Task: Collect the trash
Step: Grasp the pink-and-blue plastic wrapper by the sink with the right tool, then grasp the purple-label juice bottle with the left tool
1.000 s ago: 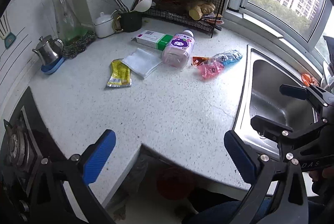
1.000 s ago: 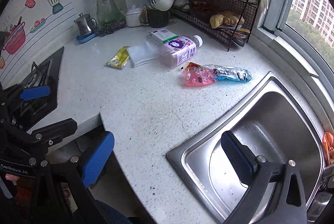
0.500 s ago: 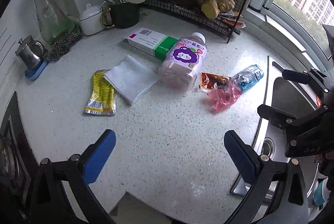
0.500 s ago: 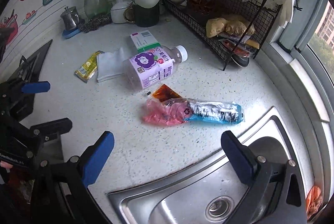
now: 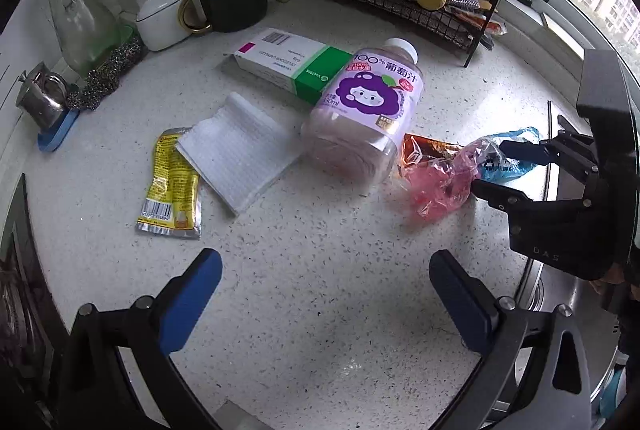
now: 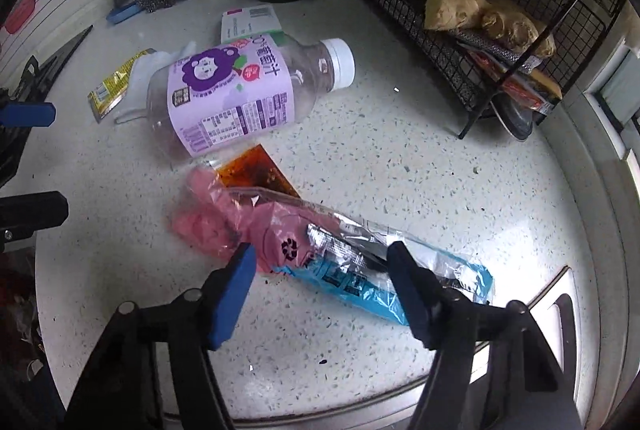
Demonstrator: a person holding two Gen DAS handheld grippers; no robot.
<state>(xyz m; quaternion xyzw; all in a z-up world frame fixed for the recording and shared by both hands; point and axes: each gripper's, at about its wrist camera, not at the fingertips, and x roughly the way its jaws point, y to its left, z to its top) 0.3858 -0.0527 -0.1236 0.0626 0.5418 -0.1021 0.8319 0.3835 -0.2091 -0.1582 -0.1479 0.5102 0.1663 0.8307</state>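
Trash lies on the white speckled counter [image 5: 320, 270]: a purple-labelled juice bottle [image 5: 362, 113] on its side, a pink plastic bag [image 6: 236, 226], a blue and silver wrapper [image 6: 360, 278], a brown sauce packet [image 6: 256, 169], a white folded tissue [image 5: 236, 149], a yellow sachet [image 5: 172, 185] and a green and white box [image 5: 292, 63]. My right gripper [image 6: 320, 262] is open and its jaws straddle the blue wrapper and the pink bag's end; it also shows in the left wrist view [image 5: 492, 165]. My left gripper [image 5: 324, 286] is open and empty above bare counter.
A black wire rack [image 6: 500, 9] with ginger stands at the back right. A dark mug of utensils [image 5: 232, 1], a white pot [image 5: 162, 21], a glass carafe [image 5: 80, 25] and a small steel jug [image 5: 40, 97] line the back wall. The sink edge [image 6: 560, 294] is at right.
Both grippers have moved forward over the counter toward the trash. The right gripper has come down around the blue wrapper and pink bag, and its jaws stand narrower than before.
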